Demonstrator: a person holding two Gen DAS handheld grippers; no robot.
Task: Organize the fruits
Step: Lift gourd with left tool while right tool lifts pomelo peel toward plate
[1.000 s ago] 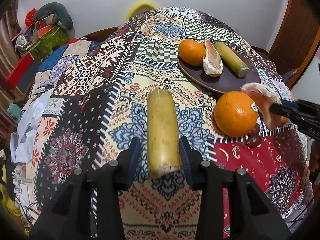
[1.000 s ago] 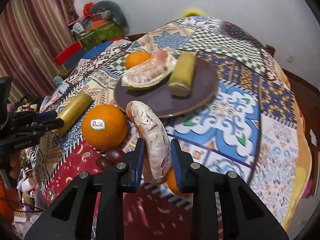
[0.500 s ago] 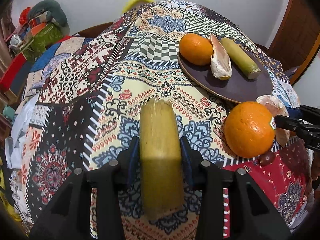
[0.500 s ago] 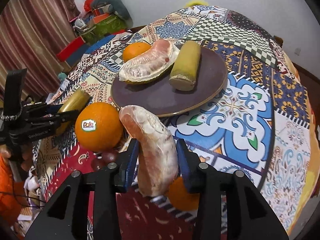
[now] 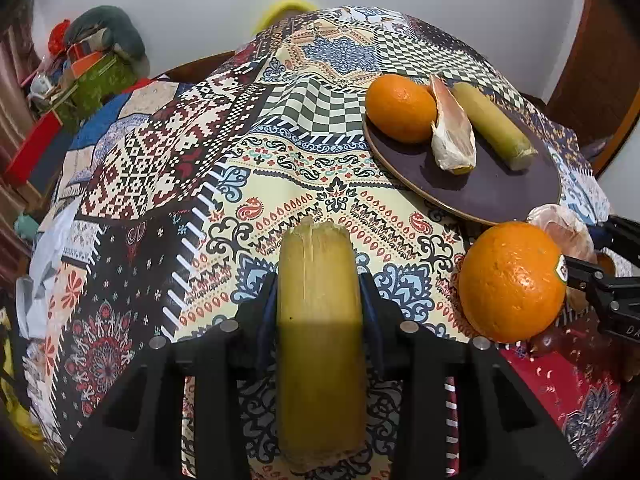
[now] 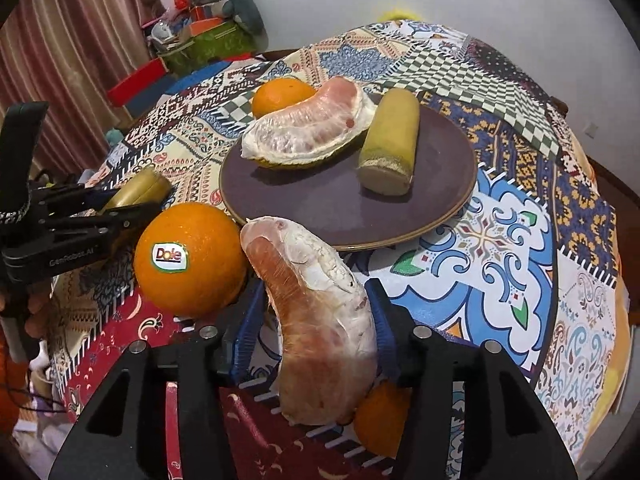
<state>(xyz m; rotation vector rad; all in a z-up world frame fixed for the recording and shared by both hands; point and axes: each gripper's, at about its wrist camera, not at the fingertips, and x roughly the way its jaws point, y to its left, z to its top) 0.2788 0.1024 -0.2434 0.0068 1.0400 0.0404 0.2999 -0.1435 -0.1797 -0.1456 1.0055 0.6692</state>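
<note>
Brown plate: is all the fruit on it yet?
The round brown plate holds a small orange, a pomelo wedge and a yellow-green cane stick. The left gripper clamps a second yellow cane stick; the right gripper's jaws have just been opening around a peeled pink pomelo segment. The big stickered orange waits beside the plate.

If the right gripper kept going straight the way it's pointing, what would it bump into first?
Probably the near rim of the brown plate. The right gripper has a pomelo wedge between its jaws, aimed there, though depth is hard to judge.
</note>
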